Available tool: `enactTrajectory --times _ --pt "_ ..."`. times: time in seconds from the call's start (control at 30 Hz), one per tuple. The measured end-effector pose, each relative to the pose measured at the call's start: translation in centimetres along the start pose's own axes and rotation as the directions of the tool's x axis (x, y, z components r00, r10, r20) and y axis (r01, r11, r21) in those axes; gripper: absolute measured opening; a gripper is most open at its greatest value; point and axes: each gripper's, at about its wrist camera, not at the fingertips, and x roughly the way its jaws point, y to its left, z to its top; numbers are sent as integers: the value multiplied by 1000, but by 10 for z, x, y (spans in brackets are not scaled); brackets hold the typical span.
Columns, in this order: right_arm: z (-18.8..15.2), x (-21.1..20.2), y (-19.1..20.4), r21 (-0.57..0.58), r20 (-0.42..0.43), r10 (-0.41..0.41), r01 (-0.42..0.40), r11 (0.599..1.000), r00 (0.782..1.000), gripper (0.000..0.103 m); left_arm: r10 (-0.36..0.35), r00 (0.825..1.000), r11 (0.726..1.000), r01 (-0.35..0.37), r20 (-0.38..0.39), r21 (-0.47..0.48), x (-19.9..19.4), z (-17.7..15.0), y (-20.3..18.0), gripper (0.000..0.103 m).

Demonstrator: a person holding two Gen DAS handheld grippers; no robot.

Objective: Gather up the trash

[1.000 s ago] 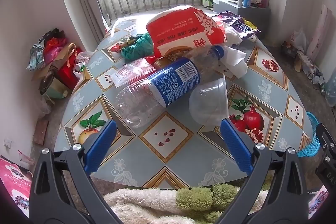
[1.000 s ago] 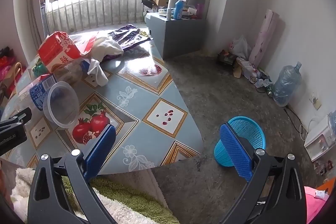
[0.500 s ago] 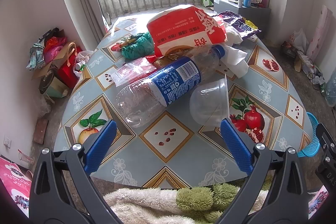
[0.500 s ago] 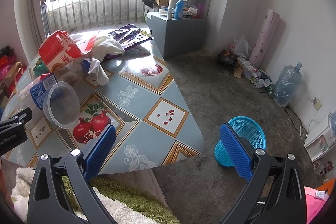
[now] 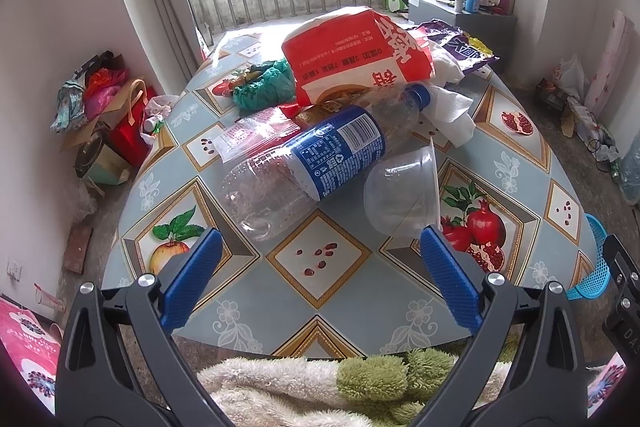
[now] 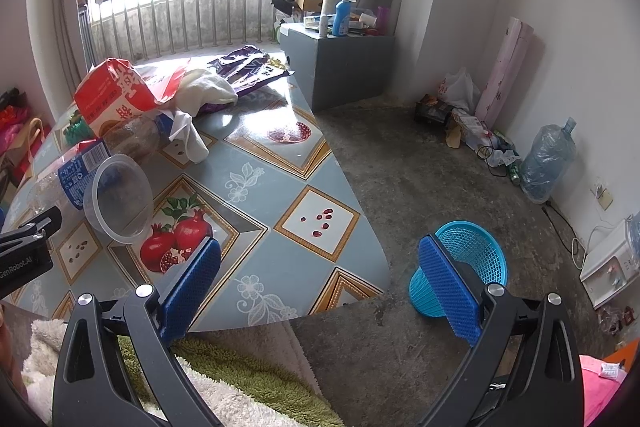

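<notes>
Both tongs are spread wide and hold nothing: my left tongs [image 5: 318,275] hang low in the frame over the near edge of the surface [image 5: 320,291], and my right tongs [image 6: 318,279] sit at the bottom of their frame, one pad over the surface's corner, the other in front of the blue basket [image 6: 476,259] on the floor.

Trash lies heaped across the middle of the left view. Nearest my left tongs are the clear plastic bottle [image 5: 304,167] with its blue label, lying on its side with the base toward me, and the clear cup [image 5: 400,195], also on its side, touching the bottle at centre right. Behind them, toward the top of the frame, are the red-and-white bag [image 5: 356,59], white crumpled paper [image 5: 452,107], a green bundle [image 5: 264,87] and a purple wrapper [image 5: 460,43].

I judge the step in hand to be the first pick. I would go for the bottle: push the left tongs forward and level, straddle its barrel near the label where it is stiffest, and close gently, since thin plastic will buckle or squirt out sideways. Lifting it may roll the cup, so I would raise it straight up. The basket stands well apart from the surface at lower right, a fair carry.
</notes>
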Motion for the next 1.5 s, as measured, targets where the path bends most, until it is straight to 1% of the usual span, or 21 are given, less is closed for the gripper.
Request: enactTrajectory --times 1.5 --pt "1 0 3 1 2 3 -3 1000 1000 97 -5 1000 1000 5 -3 -2 1 0 1 95"
